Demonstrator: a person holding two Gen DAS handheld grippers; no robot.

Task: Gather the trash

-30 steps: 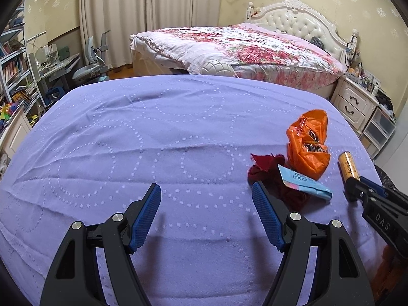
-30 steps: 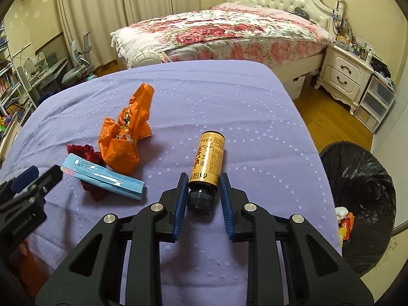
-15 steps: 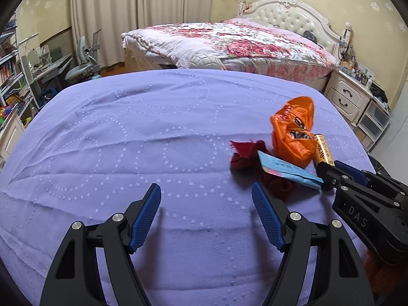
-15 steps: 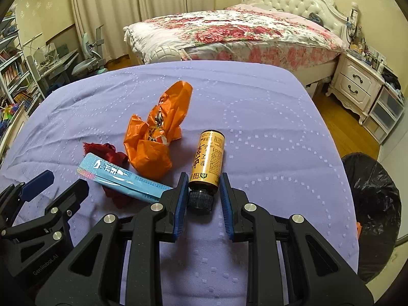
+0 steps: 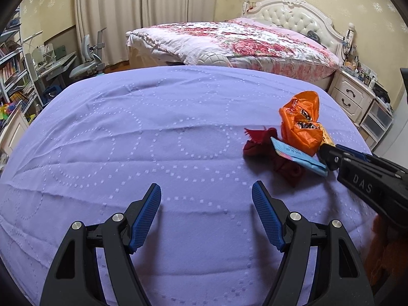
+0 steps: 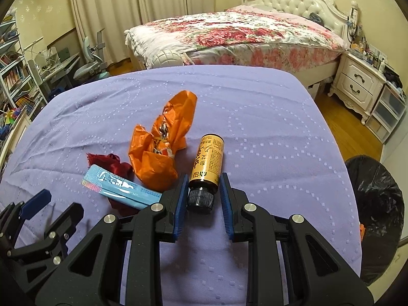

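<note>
The left hand-held gripper (image 5: 206, 216) hangs released, its jaws wide apart over bare purple cloth, holding nothing. Ahead of it and to its right lies the trash: a dark red scrap (image 6: 109, 160), a blue sachet (image 6: 119, 191) lying across that scrap, then a crumpled orange wrapper (image 6: 160, 150). Further right, the right hand-held gripper (image 6: 204, 199) straddles the black cap end of the small brown bottle (image 6: 207, 163), which lies on its side on the counter (image 6: 267, 132). A sliver of gap shows at each pad, so I judge the clench unfinished. To do it well, centre the cap between the pads, squeeze squarely so the round bottle cannot roll out, then lift level. The black bin bag (image 6: 377, 204) waits low to its right, beyond the counter's edge.
</note>
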